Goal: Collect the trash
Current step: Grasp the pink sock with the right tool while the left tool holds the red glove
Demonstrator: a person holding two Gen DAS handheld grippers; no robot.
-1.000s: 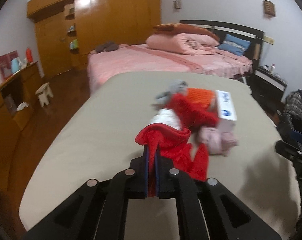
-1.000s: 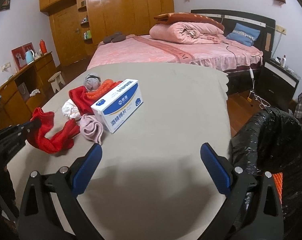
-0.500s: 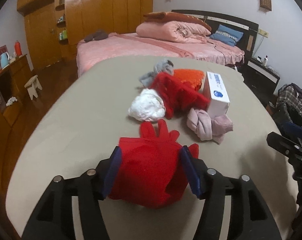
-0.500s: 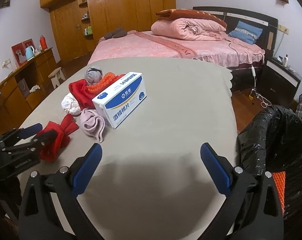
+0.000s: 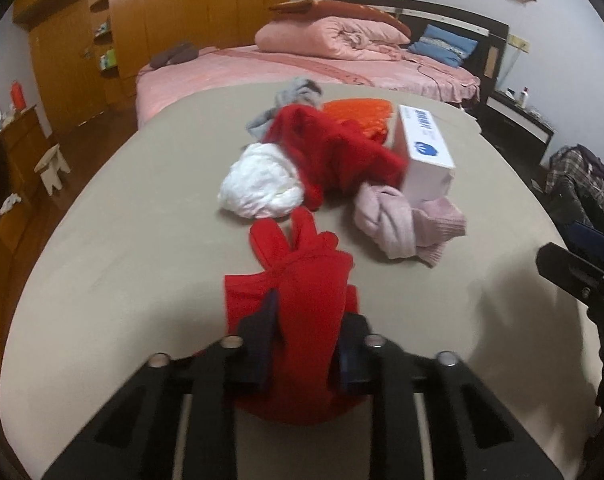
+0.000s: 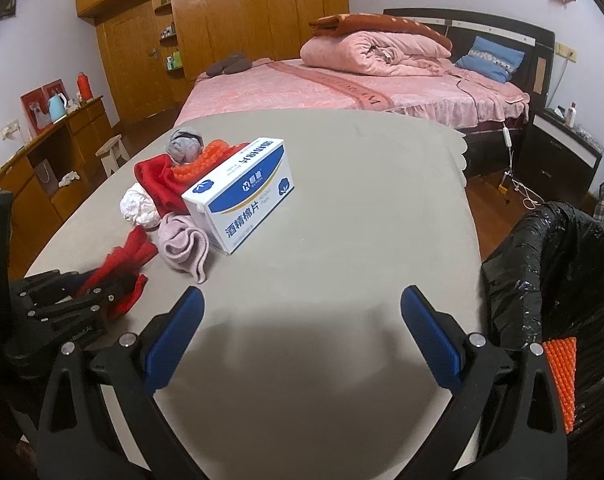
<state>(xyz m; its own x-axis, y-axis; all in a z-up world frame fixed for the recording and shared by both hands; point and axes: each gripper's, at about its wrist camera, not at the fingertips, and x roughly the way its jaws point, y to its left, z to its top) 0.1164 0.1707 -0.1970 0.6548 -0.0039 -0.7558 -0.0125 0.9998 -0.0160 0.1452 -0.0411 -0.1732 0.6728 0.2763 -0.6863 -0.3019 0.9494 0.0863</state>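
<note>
My left gripper [image 5: 306, 320] is closing around a red glove [image 5: 298, 280] that lies on the beige table [image 5: 142, 208]; the jaws press its cuff from both sides. The glove also shows in the right wrist view [image 6: 122, 268]. Beyond it is a pile: white crumpled cloth [image 5: 258, 184], red cloth [image 5: 334, 148], pink sock [image 5: 402, 220], orange item [image 5: 358, 114], grey sock [image 5: 298, 92] and a white-blue box [image 6: 242, 196]. My right gripper [image 6: 302, 336] is open and empty above the table's near edge.
A bin lined with a black bag [image 6: 554, 280] stands at the table's right edge, with an orange item [image 6: 560, 376] inside. A pink bed [image 6: 342, 80], wooden wardrobe [image 6: 222, 20] and a side cabinet [image 6: 42, 152] lie beyond the table.
The left gripper first held the red glove shut and lifted, then opened wide and dropped it on the table, and its jaws have now narrowed around it again. The right gripper stayed open.
</note>
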